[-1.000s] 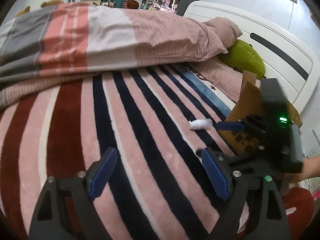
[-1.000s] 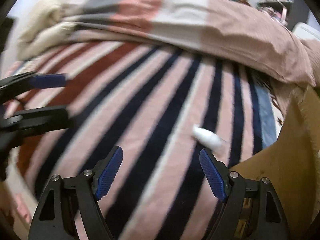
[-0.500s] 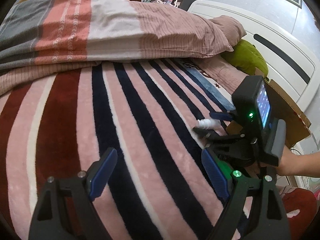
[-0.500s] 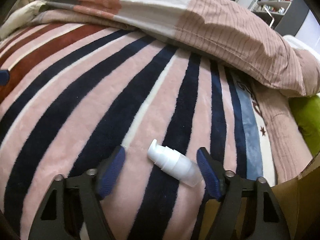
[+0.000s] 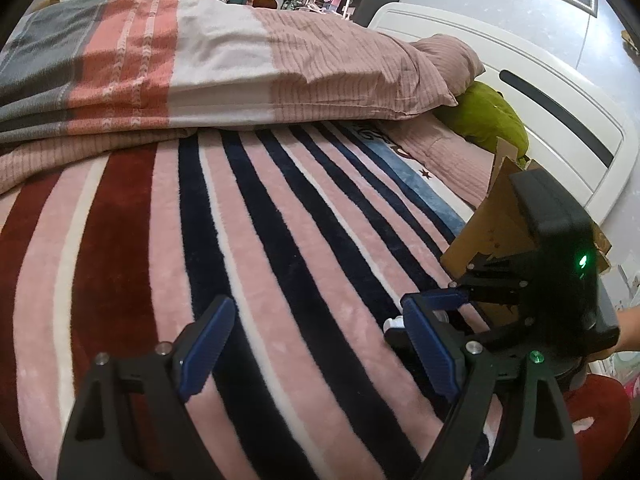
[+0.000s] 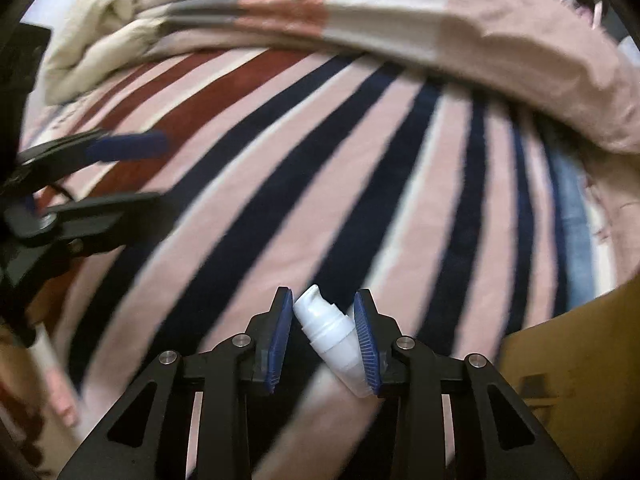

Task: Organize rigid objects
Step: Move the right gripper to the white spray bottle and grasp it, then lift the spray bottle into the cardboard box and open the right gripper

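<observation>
Two hand-held grippers work over a bed covered by a striped blanket (image 5: 280, 240). The right hand-held gripper (image 6: 324, 332) points steeply down, its jaws closing on a small white pump bottle (image 6: 332, 332) that lies slanted between its blue pads (image 6: 366, 344); the far pad touches the bottle's body and the near pad meets its shoulder. The bottle's nozzle pokes out just ahead of the fingertips. A cardboard box (image 6: 568, 364) stands just right of this gripper. The left hand-held gripper (image 5: 316, 348) hangs with its jaws wide and nothing between them, the right one just beside its right finger. Ahead of both lies a folded quilt (image 5: 224, 64), with a green cushion (image 5: 488, 120) near the white headboard (image 5: 560, 112).
</observation>
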A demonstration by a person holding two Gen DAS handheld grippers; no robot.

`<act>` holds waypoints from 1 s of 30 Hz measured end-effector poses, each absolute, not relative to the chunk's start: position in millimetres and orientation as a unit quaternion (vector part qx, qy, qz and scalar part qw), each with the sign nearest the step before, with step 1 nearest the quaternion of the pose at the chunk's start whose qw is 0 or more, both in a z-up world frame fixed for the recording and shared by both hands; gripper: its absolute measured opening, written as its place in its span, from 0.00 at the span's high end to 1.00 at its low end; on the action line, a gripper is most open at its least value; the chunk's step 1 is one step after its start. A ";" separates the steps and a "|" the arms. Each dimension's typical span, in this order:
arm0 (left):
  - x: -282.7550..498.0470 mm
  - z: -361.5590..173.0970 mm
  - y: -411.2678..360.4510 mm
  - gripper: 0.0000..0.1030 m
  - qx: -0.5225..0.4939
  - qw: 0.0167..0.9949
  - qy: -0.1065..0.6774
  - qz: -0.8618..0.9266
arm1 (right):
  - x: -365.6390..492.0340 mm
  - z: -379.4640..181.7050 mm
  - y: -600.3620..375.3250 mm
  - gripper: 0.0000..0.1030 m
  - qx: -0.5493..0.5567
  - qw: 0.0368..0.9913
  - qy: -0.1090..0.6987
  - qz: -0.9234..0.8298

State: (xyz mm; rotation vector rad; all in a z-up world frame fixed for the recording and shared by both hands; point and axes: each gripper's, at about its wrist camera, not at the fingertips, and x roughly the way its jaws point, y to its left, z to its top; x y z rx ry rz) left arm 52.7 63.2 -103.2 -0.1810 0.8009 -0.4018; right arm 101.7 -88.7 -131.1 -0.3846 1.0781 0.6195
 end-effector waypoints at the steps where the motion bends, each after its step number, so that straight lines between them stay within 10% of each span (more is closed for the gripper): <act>1: 51.3 -102.5 62.2 0.18 -0.084 0.898 0.387 -0.193 | 100.4 -133.0 -87.0 0.66 -0.189 0.794 0.501 0.289; 3: 49.9 -101.9 61.2 0.18 -0.080 0.898 0.388 -0.192 | 98.2 -136.6 -86.6 0.43 -0.214 0.798 0.491 0.277; 5: 49.4 -102.4 61.2 0.18 -0.078 0.898 0.391 -0.189 | 98.6 -139.2 -89.6 0.43 -0.217 0.796 0.492 0.278; 12: 49.2 -106.0 56.2 0.18 -0.074 0.894 0.402 -0.186 | 85.4 -140.7 -103.9 0.81 -0.202 0.781 0.501 0.314; 26: 43.6 -90.5 31.1 0.19 -0.089 0.877 0.405 -0.243 | 40.8 -95.3 -92.5 0.81 -0.214 0.807 0.424 0.350; 30: 42.8 -62.6 20.0 0.37 -0.111 0.869 0.382 -0.293 | 28.2 -63.5 -95.6 0.81 -0.211 0.825 0.391 0.350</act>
